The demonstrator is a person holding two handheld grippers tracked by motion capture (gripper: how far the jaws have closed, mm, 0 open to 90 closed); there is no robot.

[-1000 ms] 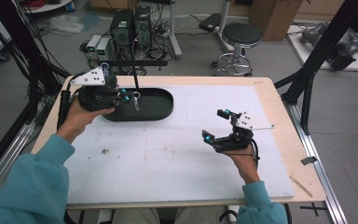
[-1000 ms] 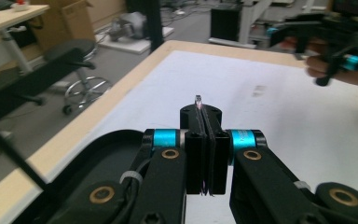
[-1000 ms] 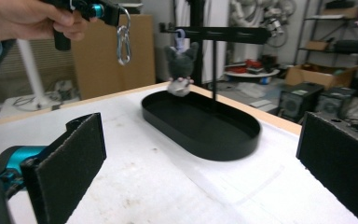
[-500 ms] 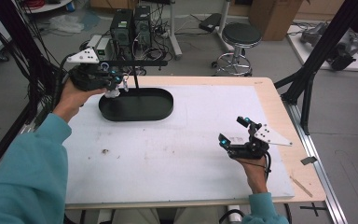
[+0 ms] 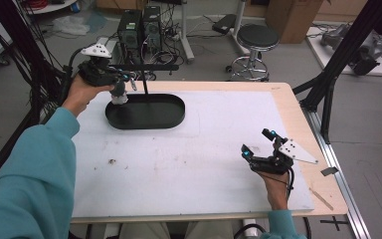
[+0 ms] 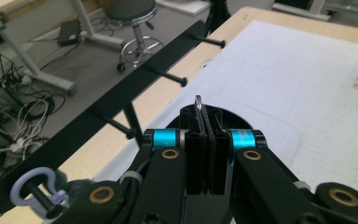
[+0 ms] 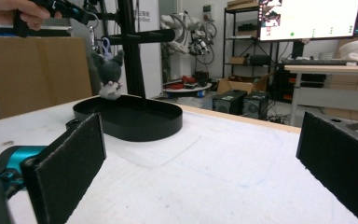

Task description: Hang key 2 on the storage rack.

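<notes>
One plush keychain (image 5: 118, 93) is in hand at the far left: the left gripper (image 5: 121, 77) pinches its metal ring (image 6: 198, 105), jaws tight on it, so the grey toy dangles over the left end of the black tray (image 5: 171, 118), beside the rack's crossbar (image 5: 151, 66). The step looks like hanging it on a peg (image 6: 170, 78); next, the ring must slide over a peg tip. Far right, the right gripper (image 5: 257, 144) rests wide and empty.
</notes>
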